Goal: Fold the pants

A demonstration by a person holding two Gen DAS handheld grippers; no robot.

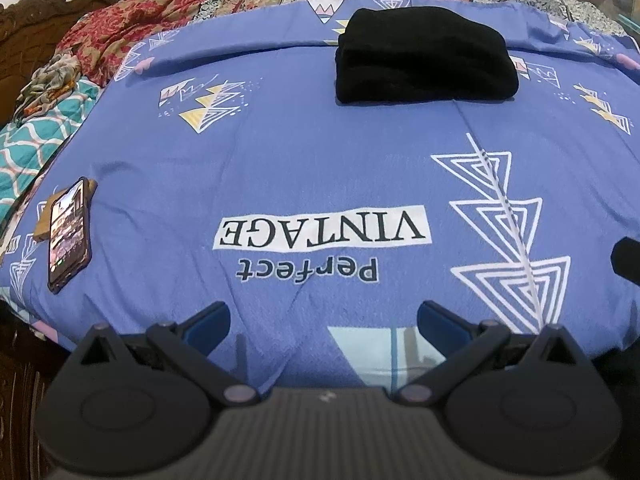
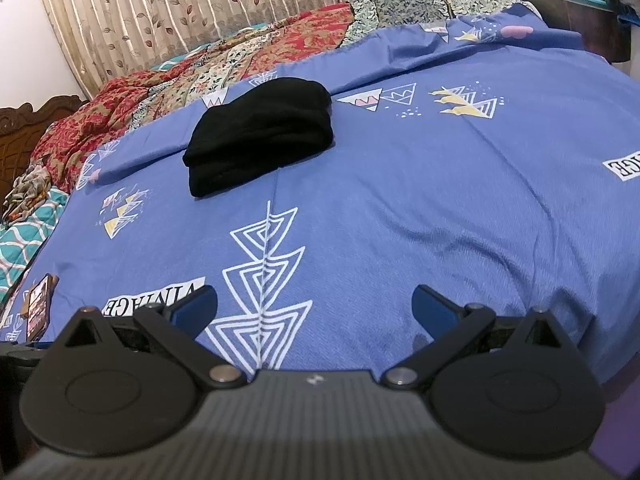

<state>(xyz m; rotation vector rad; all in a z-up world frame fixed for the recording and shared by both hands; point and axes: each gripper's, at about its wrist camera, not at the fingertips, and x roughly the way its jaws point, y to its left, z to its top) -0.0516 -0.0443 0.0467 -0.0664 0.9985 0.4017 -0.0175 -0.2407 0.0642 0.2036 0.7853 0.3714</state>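
The black pants lie folded in a compact stack on the blue printed bedspread, toward the far side of the bed. They also show in the right wrist view, left of centre. My left gripper is open and empty, held over the near edge of the bed, well short of the pants. My right gripper is open and empty too, also back near the bed's front edge.
A phone lies on the bedspread at the left, also seen in the right wrist view. Red and floral patterned blankets are heaped along the far side. A carved wooden headboard and curtain stand behind.
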